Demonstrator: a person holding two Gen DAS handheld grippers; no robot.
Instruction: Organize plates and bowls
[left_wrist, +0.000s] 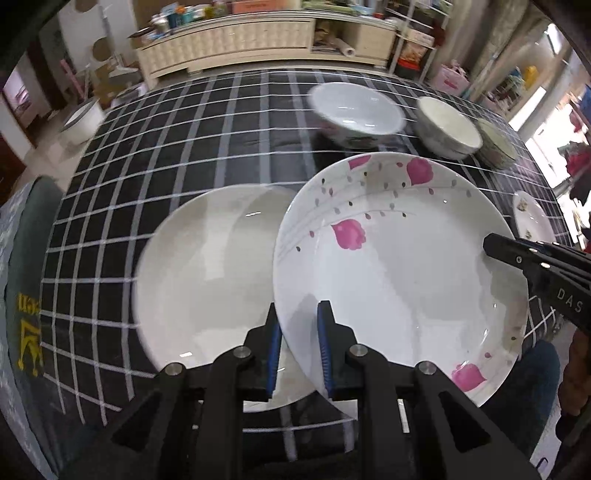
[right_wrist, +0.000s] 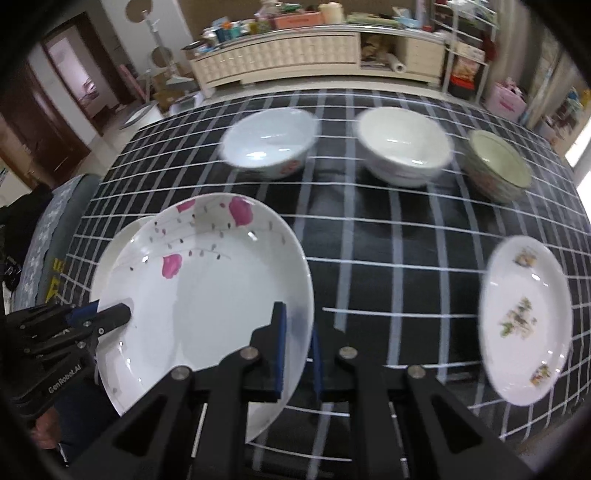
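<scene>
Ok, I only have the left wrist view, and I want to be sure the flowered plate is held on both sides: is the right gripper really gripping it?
Observer: Yes. In the right wrist view the right gripper has its blue pads closed on the rim of the flowered plate, one pad on each face.
Operator: And the small plate cut off at my right edge?
Observer: The small plate shows whole there: white with three greenish flower motifs, lying alone on the checked cloth.
Operator: The far-right bowl is half hidden for me.
Observer: That green bowl is pale green inside and patterned outside, and it stands apart from the white bowl beside it.
</scene>
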